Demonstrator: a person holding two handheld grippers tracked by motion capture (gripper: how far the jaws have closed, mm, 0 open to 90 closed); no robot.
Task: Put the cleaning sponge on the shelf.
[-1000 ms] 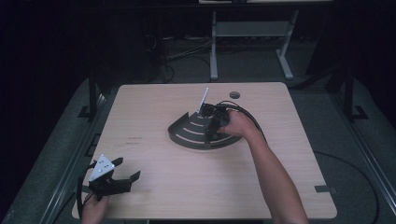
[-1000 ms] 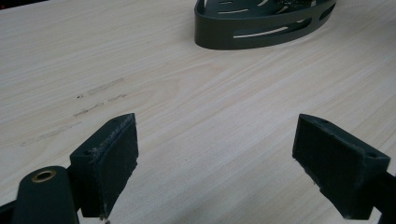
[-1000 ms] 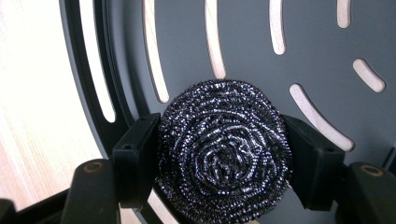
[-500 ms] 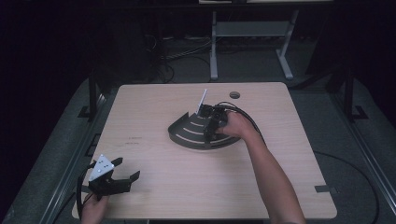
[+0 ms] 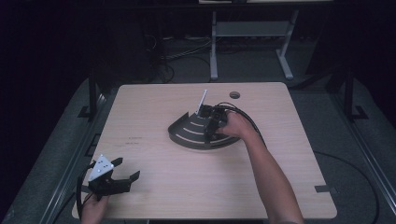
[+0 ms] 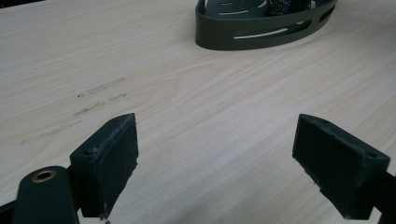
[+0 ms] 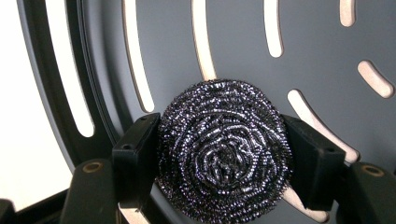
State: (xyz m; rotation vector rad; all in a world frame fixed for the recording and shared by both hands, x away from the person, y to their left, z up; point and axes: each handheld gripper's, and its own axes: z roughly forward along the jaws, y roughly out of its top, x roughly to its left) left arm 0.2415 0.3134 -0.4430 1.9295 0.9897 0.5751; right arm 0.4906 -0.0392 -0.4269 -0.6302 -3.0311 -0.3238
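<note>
A dark grey quarter-round slotted rack [image 5: 194, 133] lies at the middle of the wooden table [image 5: 154, 107]. My right gripper [image 5: 211, 128] reaches down into it. In the right gripper view its two jaws press on either side of a round steel-wool scourer [image 7: 223, 147], which sits over the rack's slotted floor [image 7: 233, 46]. A white flat piece [image 5: 201, 103] stands upright at the rack's back corner. My left gripper [image 5: 125, 171] rests open near the table's front left corner, with bare wood between its pads [image 6: 109, 161]. The rack's curved wall [image 6: 261, 32] lies far ahead of it.
A round cable hole [image 5: 234, 95] sits in the table's far side. Faint pencil marks [image 5: 134, 140] lie left of the rack. Black cables trail from the right gripper across the table. A metal frame [image 5: 252, 32] stands on the floor beyond the table.
</note>
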